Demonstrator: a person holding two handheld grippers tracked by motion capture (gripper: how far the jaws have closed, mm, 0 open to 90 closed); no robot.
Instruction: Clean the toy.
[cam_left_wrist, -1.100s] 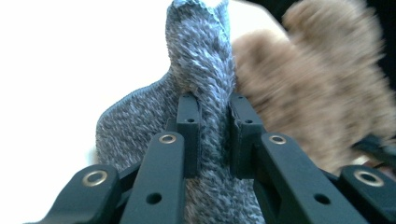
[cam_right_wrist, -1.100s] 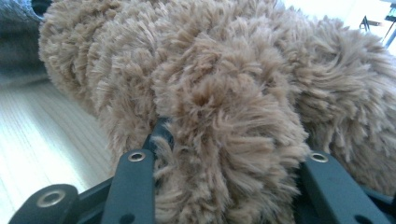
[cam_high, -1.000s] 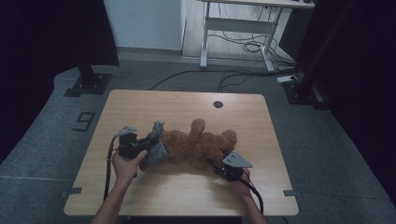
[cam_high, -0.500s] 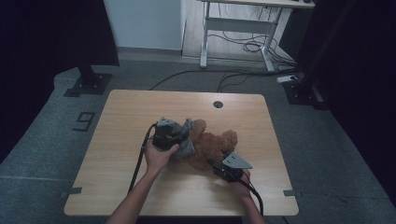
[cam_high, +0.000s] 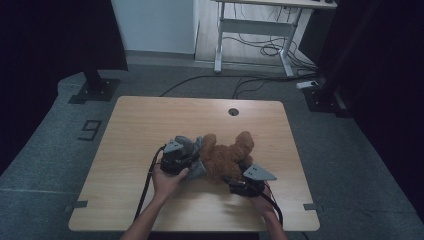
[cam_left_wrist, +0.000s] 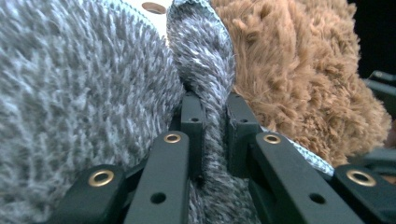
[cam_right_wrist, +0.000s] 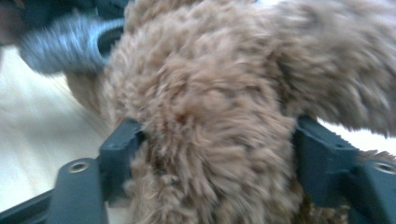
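So the left gripper (cam_high: 192, 159) has swung in from the left side of the table (cam_high: 150, 120) and now sits right up against the teddy bear (cam_high: 227, 155), dragging the grey fleece garment (cam_high: 197, 167) along with it. Its jaws are clamped tight on a fold of that grey cloth; in the left gripper view you can see the fabric (cam_left_wrist: 212, 140) squeezed into a thin ridge between the two black pads. Looks to me like the garment is being pulled onto or around the bear, and this move brings the cloth up to the bear's body.

The right gripper (cam_high: 240, 181) has just been opening its jaws. In the right gripper view they stand wide on either side of a chunk of brown fur (cam_right_wrist: 205, 140), so the limb sits between them but I'd call it let go, or barely hugged. My guess is it's about to re-grip somewhere else.

Textures: the bear is shaggy, curly brown plush, soft and squishy. The garment is short-pile, grey-and-white flecked fleece with a pale stitched edge. The table is smooth light wood with a round cable hole (cam_high: 233, 111) near the far edge.

The bear lies mid-table, slightly toward the near edge, between both grippers.
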